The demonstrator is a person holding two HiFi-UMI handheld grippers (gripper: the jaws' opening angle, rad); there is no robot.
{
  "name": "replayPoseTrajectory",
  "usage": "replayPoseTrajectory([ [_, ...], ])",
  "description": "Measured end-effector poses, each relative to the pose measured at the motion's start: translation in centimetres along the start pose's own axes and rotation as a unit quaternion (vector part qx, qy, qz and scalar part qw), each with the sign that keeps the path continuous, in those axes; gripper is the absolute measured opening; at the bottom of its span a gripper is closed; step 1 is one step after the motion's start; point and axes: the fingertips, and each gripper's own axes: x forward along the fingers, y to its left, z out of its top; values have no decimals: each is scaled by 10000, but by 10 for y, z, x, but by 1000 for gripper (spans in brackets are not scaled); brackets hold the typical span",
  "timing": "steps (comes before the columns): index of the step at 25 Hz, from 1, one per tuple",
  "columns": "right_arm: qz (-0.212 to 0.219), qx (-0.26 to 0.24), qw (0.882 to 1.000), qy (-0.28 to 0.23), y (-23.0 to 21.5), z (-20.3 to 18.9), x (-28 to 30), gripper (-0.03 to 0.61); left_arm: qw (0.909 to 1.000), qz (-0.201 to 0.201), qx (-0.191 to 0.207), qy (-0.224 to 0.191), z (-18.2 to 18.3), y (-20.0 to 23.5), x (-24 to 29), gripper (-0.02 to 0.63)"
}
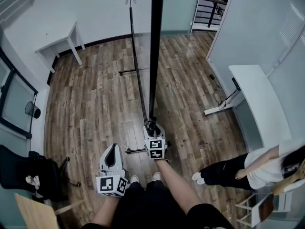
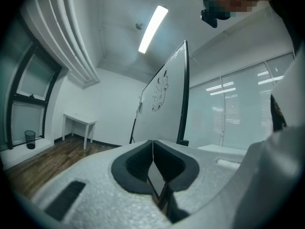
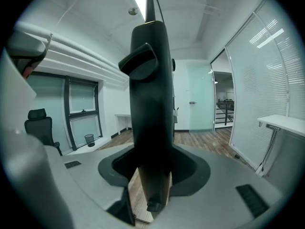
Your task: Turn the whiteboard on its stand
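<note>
From above, the whiteboard [image 1: 155,51] shows edge-on as a tall black frame bar, with a thin stand pole [image 1: 136,56] beside it and stand feet [image 1: 134,71] on the wood floor. My right gripper [image 1: 153,128] is shut on the whiteboard's black frame edge; in the right gripper view that dark bar [image 3: 151,104] fills the space between the jaws of the right gripper [image 3: 150,175]. My left gripper [image 1: 113,151] hangs lower left, apart from the board, shut and empty. In the left gripper view its pads meet [image 2: 152,147], and the whiteboard [image 2: 164,101] stands ahead with a drawing on it.
A white table [image 1: 62,41] stands at the back left wall. A white desk [image 1: 257,97] is on the right, and a person [image 1: 248,168] stands near it. An office chair [image 1: 26,171] sits at lower left, a small bin [image 1: 32,109] by the window.
</note>
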Motion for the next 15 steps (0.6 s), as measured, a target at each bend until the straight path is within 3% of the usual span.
replayPoseTrajectory([
  [15,-266,25,9996,-113,21,-15,-36,176,9976,-667,-27,156,-10,3,-9,18],
])
